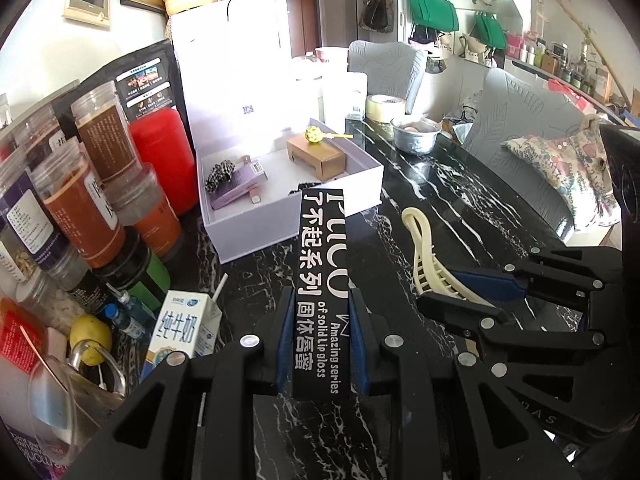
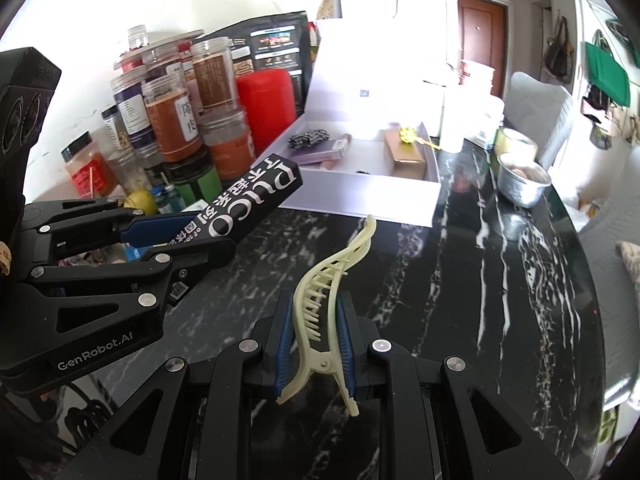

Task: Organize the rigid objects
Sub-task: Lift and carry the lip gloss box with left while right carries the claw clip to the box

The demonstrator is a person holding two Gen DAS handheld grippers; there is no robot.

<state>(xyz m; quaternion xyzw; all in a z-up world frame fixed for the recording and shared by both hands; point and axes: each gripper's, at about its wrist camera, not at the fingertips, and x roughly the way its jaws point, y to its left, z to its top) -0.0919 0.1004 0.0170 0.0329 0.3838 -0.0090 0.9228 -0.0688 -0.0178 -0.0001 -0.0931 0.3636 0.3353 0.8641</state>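
Observation:
My left gripper (image 1: 320,300) is shut on a long black lip-gloss box (image 1: 322,280) with white lettering, held above the black marble table (image 1: 440,184) and pointing at an open white box (image 1: 288,216). That box holds a purple packet (image 1: 238,184), a checked hair tie (image 1: 220,174) and a small brown carton (image 1: 316,156) with a yellow hair pin on it. My right gripper (image 2: 314,320) is shut on a cream hair claw clip (image 2: 328,292), held above the table to the right of the left gripper (image 2: 188,240). The lip-gloss box also shows in the right wrist view (image 2: 248,208).
Jars and a red canister (image 1: 164,160) crowd the table's left side, with a milk carton (image 1: 184,328), a lemon and a glass mug in front. A metal bowl (image 1: 416,136) and a tape roll (image 1: 386,108) stand behind the white box. Chairs line the far edge.

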